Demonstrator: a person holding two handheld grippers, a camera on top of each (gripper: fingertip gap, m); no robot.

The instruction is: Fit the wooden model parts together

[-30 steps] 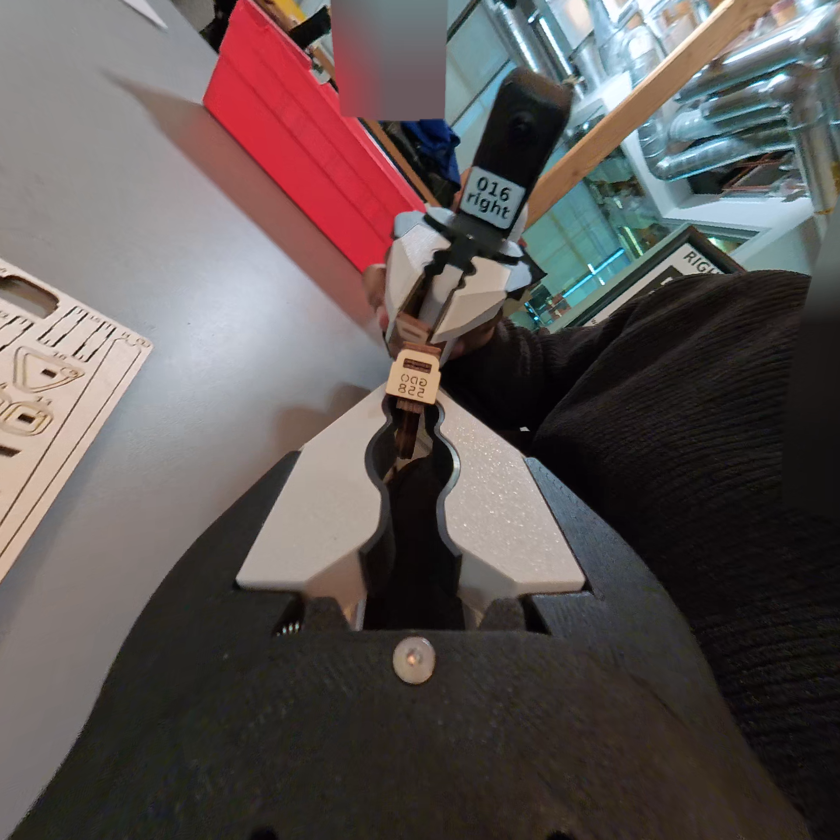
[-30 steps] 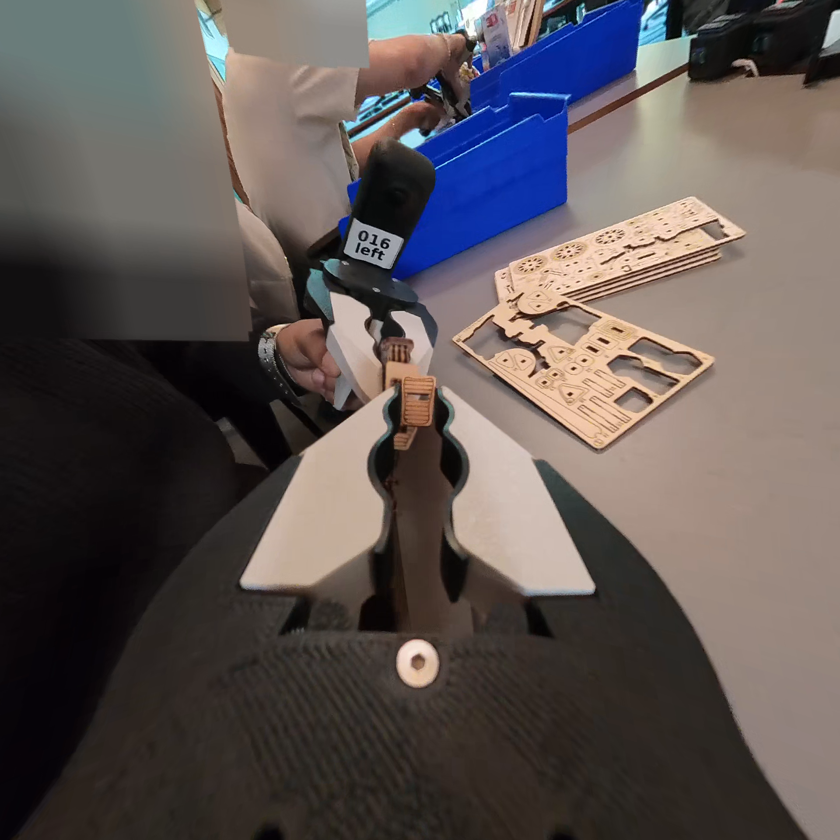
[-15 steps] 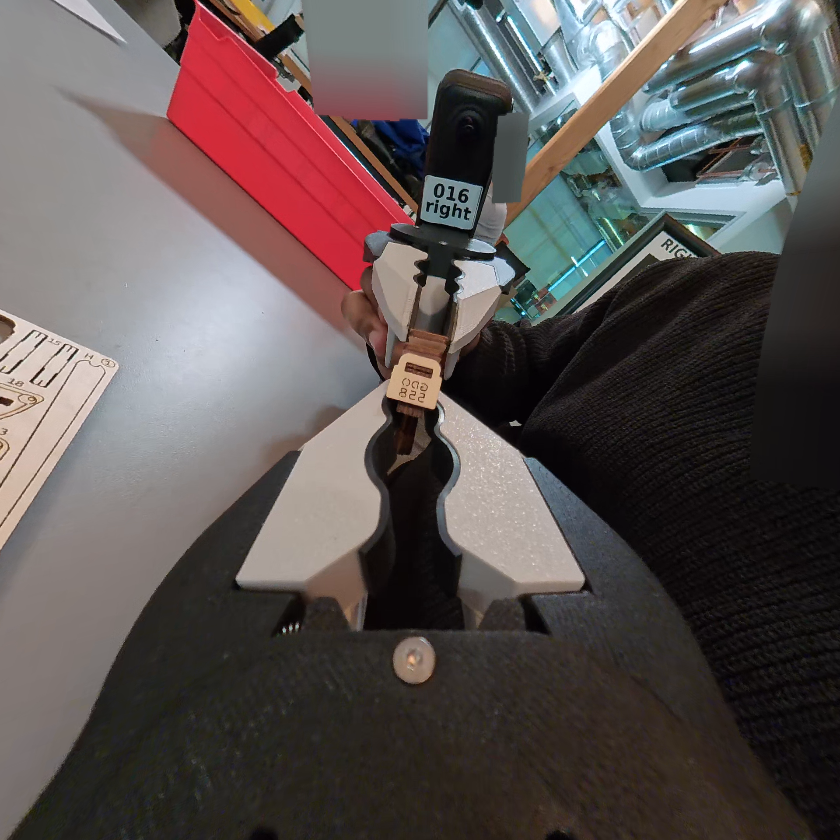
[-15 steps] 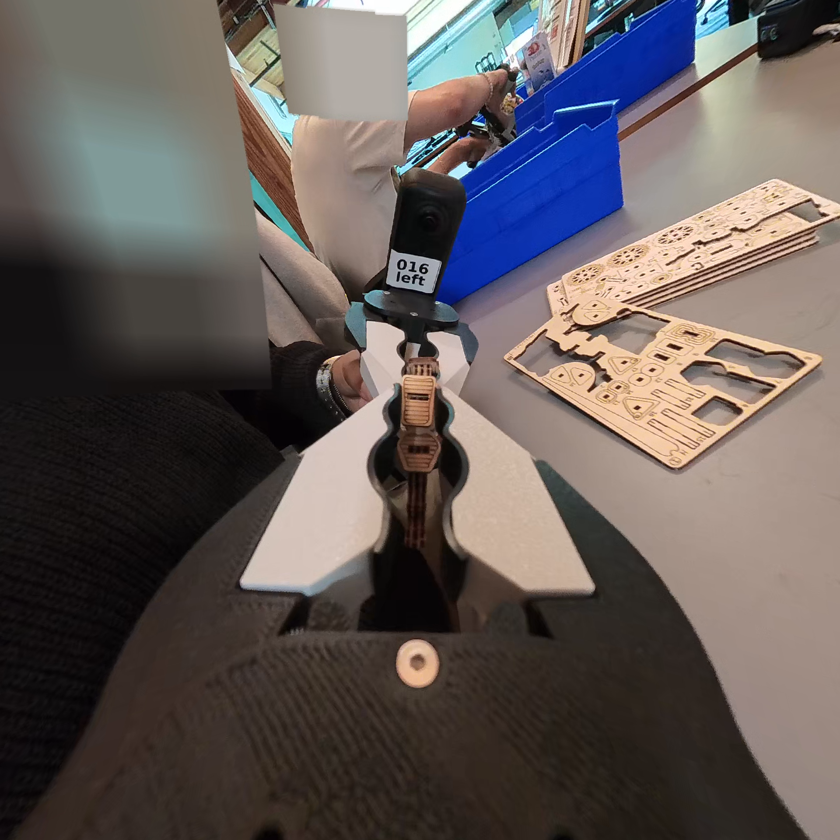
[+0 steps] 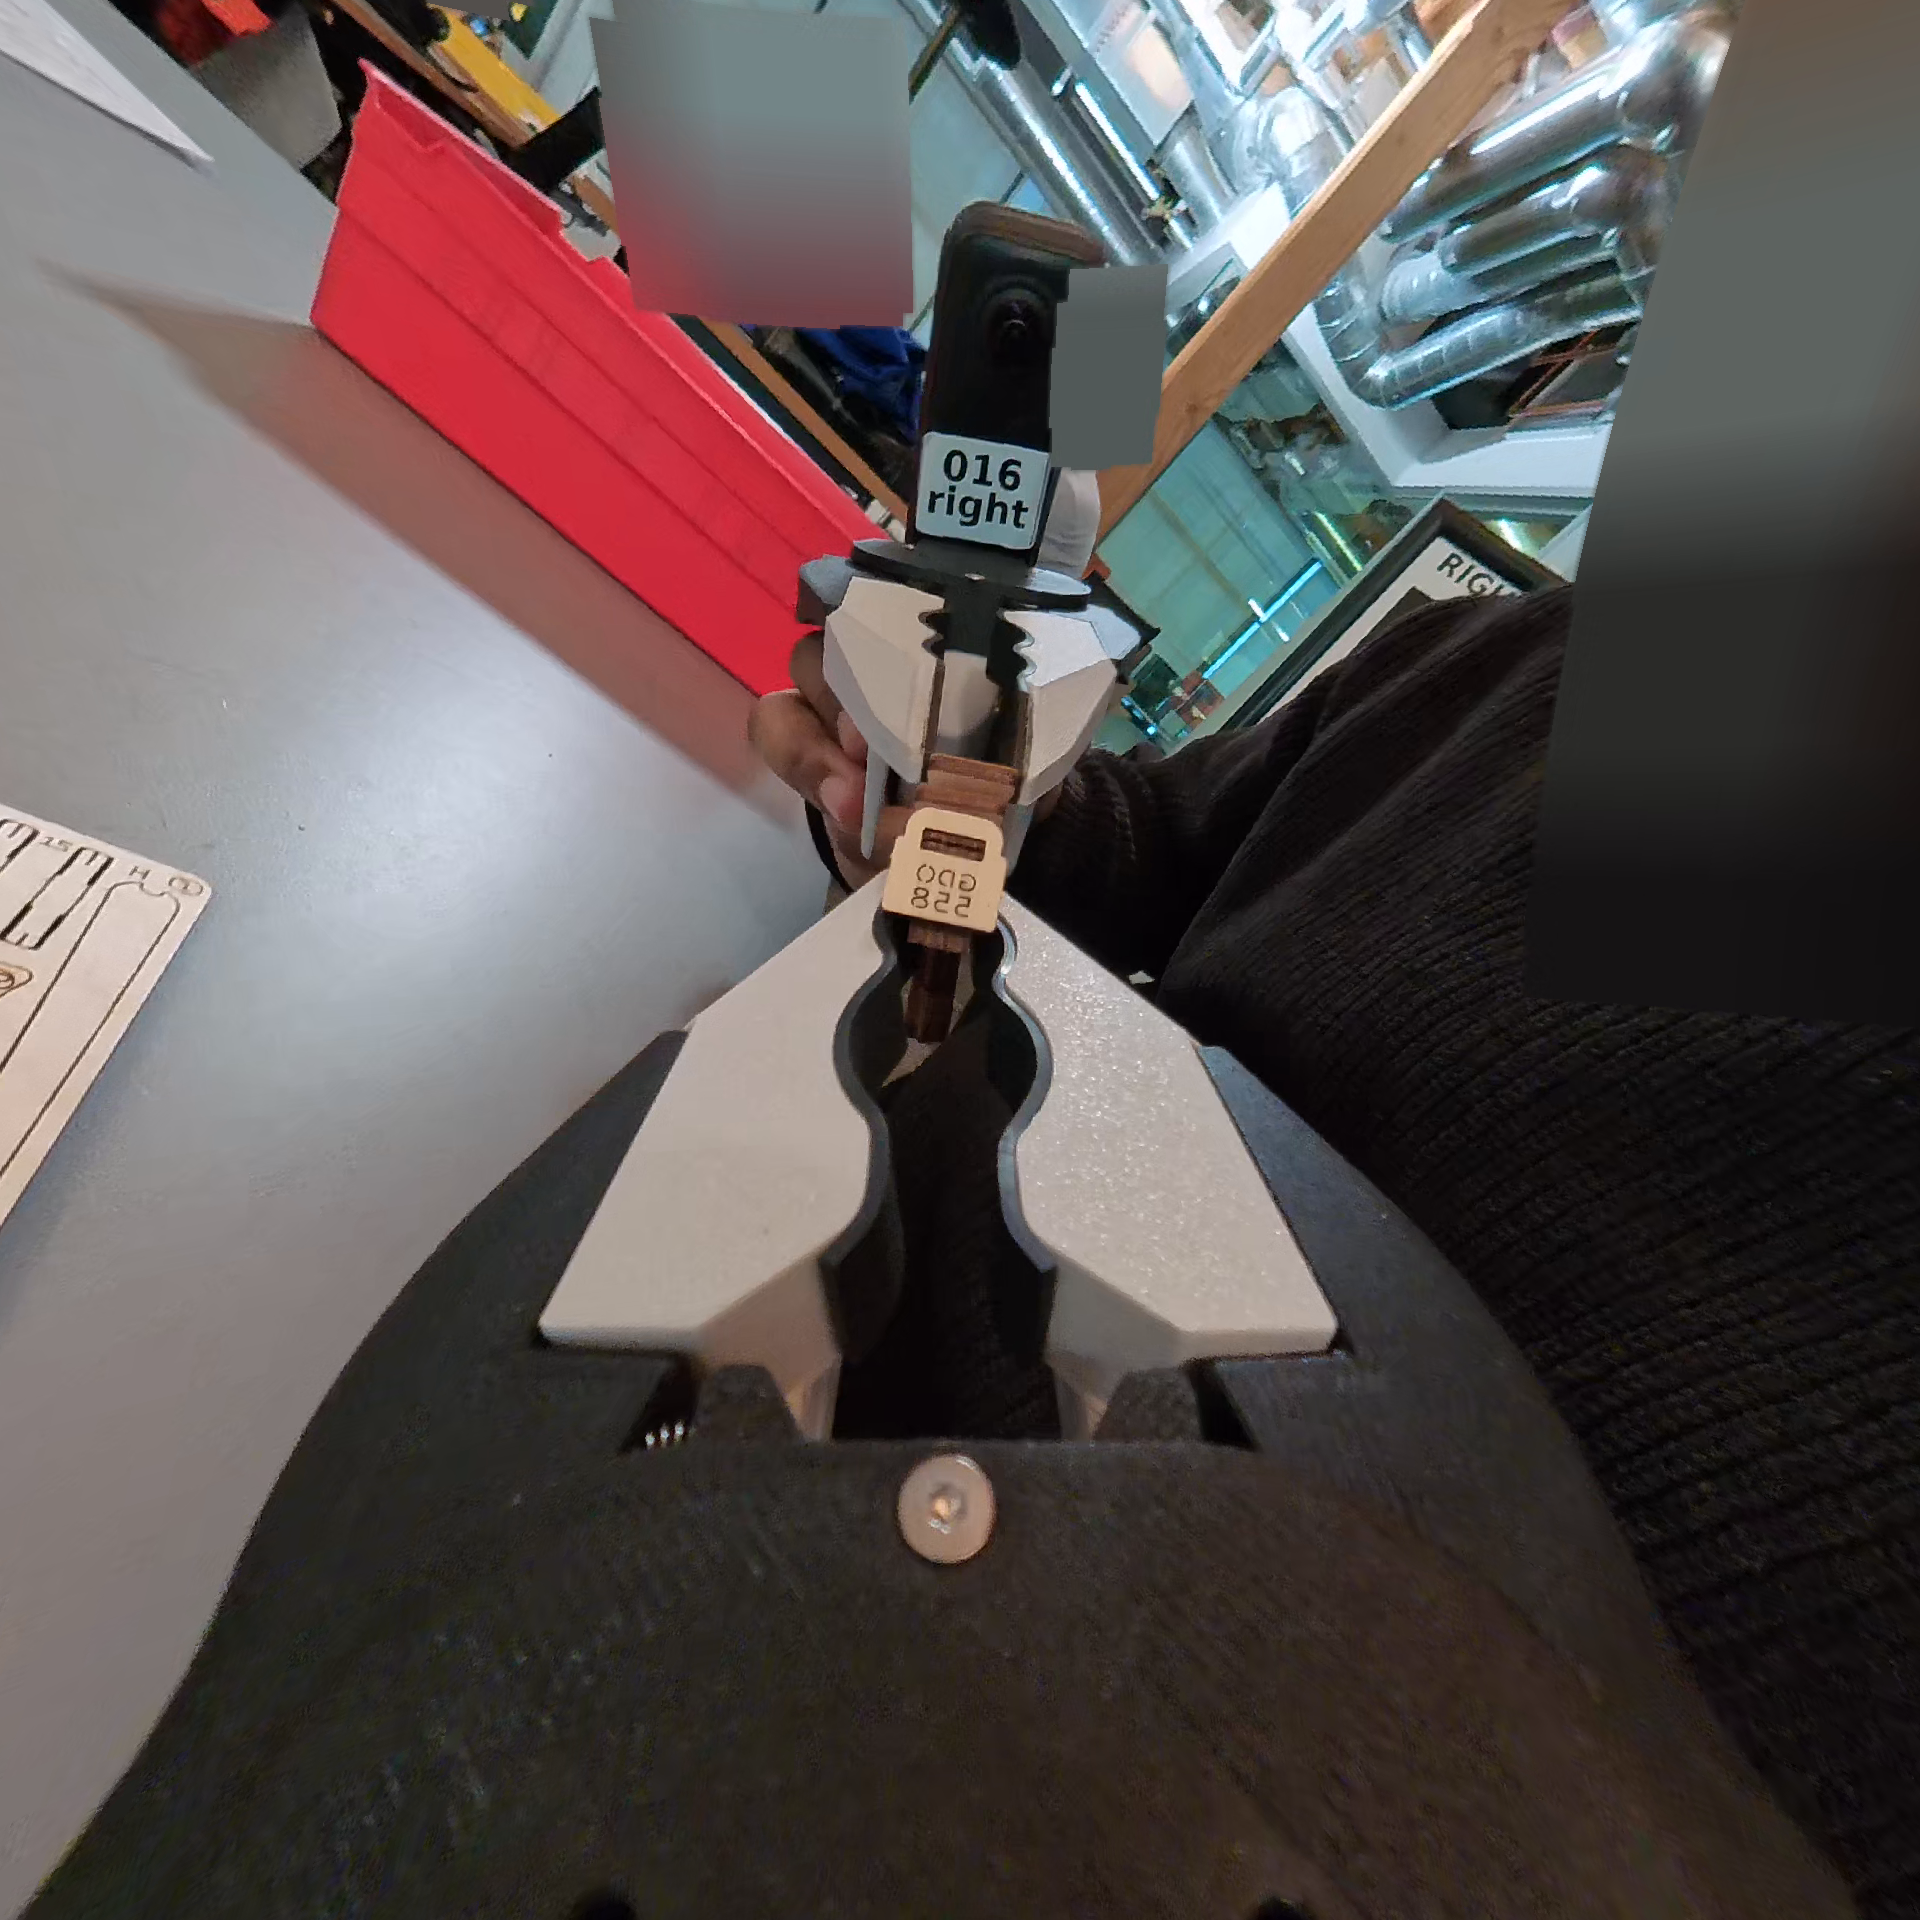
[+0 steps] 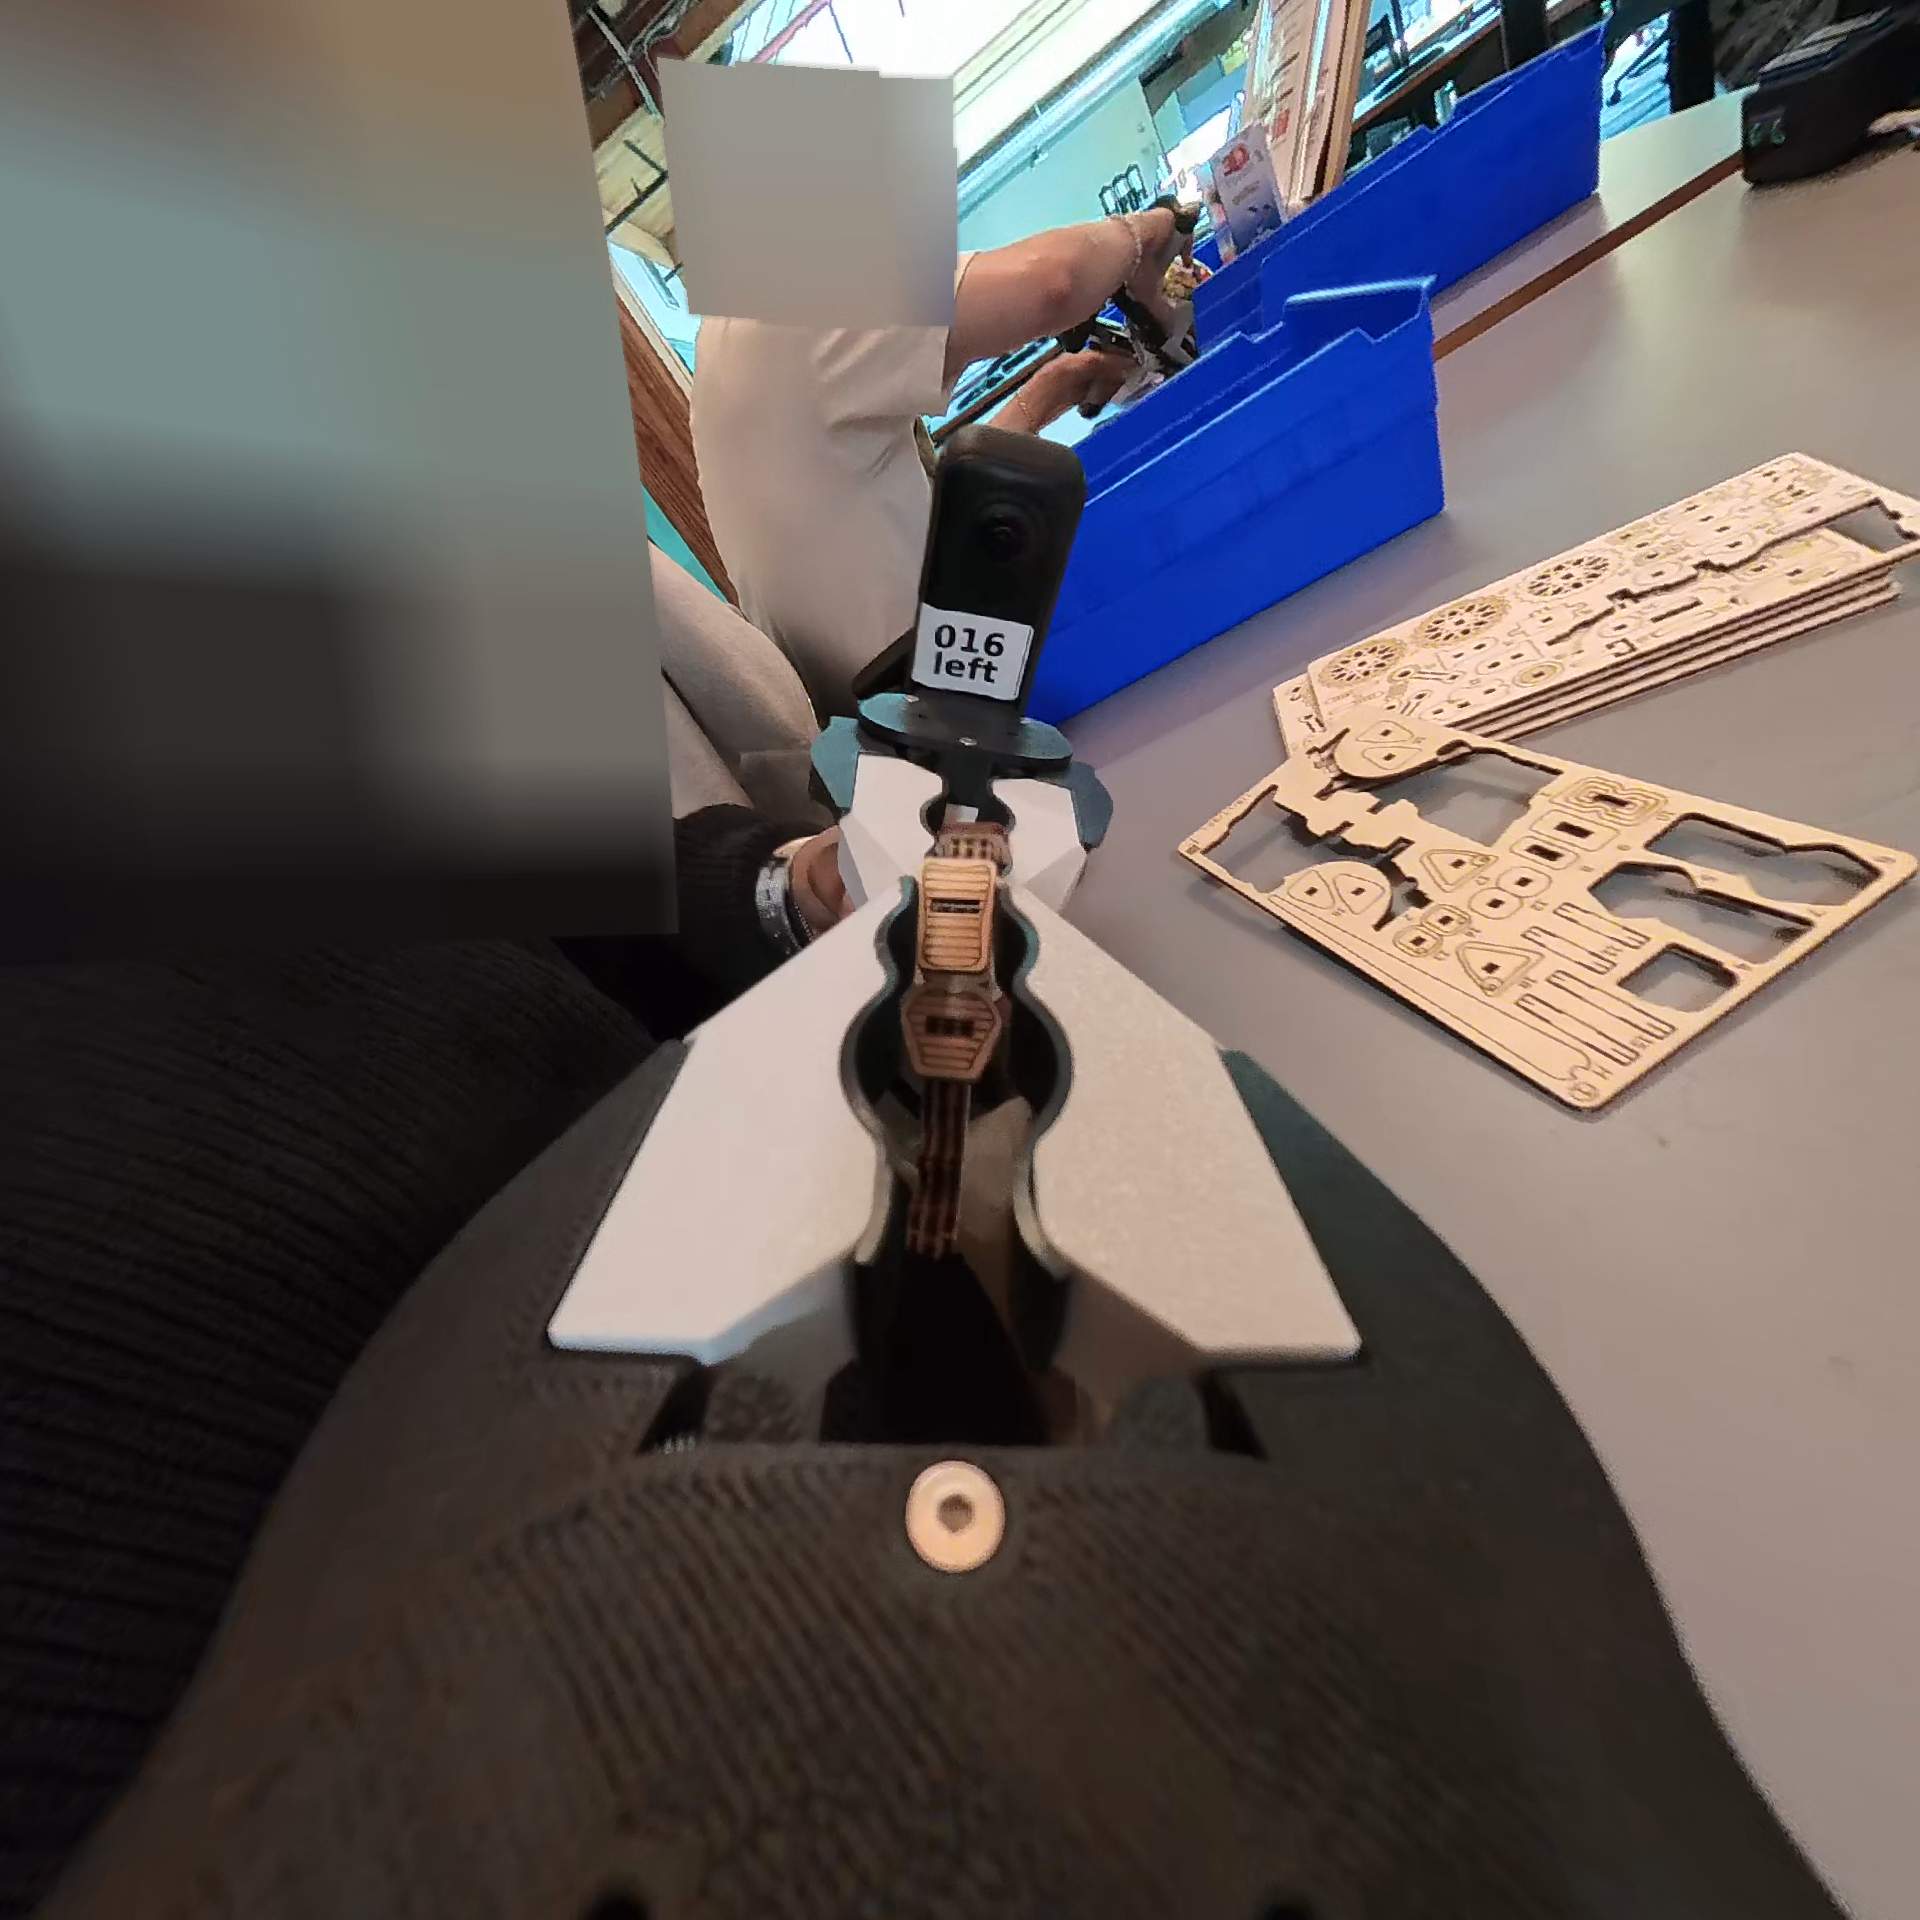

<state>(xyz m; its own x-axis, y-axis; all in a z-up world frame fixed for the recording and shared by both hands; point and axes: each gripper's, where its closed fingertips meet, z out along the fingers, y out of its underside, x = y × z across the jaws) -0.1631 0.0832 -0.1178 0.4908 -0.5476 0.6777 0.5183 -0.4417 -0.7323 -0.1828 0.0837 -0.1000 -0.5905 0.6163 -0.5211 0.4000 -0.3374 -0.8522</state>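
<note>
The two grippers meet nose to nose above the grey table (image 6: 1558,1299), with a small wooden assembly bridging them. As a judgement, the task is partly done: several little pieces already look joined into one stack, while the cut sheet (image 6: 1538,914) on the right and the pile of sheets (image 6: 1621,634) beyond it hold many parts not yet pressed out, so much assembly seems left. In the left wrist view, the left gripper (image 5: 940,935) is nearly closed, its tips pinching a thin dark wooden tab (image 5: 928,992) that hangs below a pale plate (image 5: 943,871); the plate sits just past the tips. The right gripper (image 5: 951,790), facing it, is closed to a narrow gap on the brown stacked end of the same assembly. In the right wrist view, the right gripper (image 6: 956,914) grips a ribbed panel (image 6: 956,925) between its tips, with a second ribbed piece (image 6: 948,1034) and a striped strip (image 6: 935,1174) trailing back into the jaw hollow; the left gripper (image 6: 966,842) holds the far end. Whether the joint between the two held sections is fully seated cannot be told. A red bin (image 5: 582,416) lies far left, a blue bin (image 6: 1247,520) far right.
</note>
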